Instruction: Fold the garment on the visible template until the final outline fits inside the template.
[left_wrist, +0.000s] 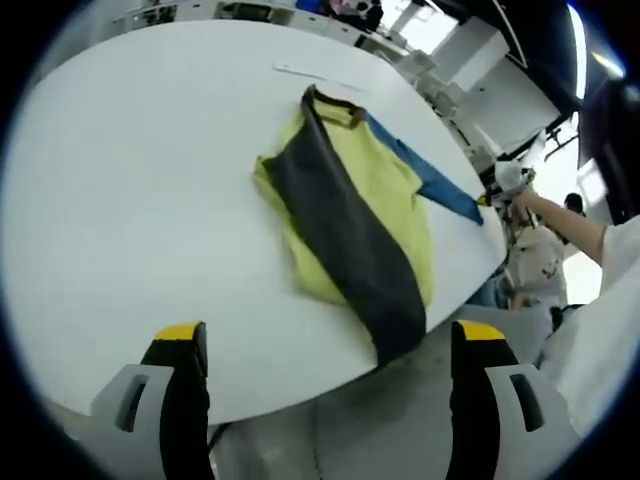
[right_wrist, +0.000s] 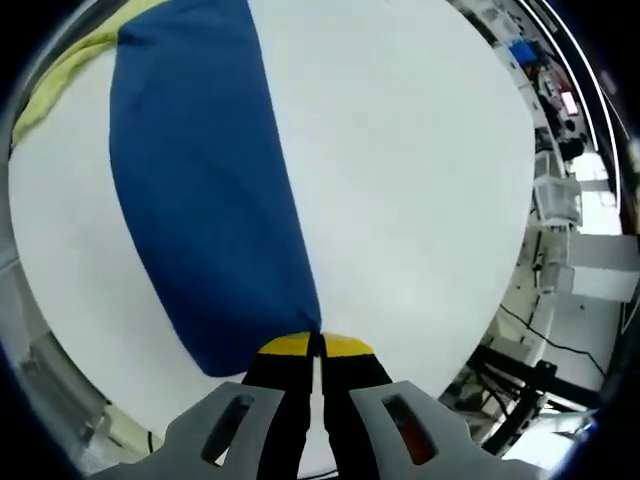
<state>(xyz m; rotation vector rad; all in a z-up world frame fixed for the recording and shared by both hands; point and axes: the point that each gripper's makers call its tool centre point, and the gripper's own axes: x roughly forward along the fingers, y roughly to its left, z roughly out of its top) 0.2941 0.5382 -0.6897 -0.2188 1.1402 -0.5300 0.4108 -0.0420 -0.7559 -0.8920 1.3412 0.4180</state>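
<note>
A yellow garment (left_wrist: 385, 190) with a wide dark band (left_wrist: 345, 230) lies on the white table (left_wrist: 140, 180), its lower end reaching the near edge. Its blue sleeve (left_wrist: 430, 175) stretches right to the table's rim, where my right gripper (left_wrist: 490, 198) holds its tip, a person's hand behind it. In the right gripper view the jaws are shut on the corner of the blue sleeve (right_wrist: 210, 200), which spreads flat up the table (right_wrist: 400, 180) toward a yellow edge (right_wrist: 55, 75). My left gripper (left_wrist: 330, 340) hovers open over the near table edge, short of the garment.
A thin pale strip (left_wrist: 310, 72) lies on the table beyond the collar. A person's arm in a white sleeve (left_wrist: 600, 240) reaches in from the right. Desks and shelves (left_wrist: 440, 70) stand behind the table. Cables and equipment (right_wrist: 540, 370) sit on the floor past the table's edge.
</note>
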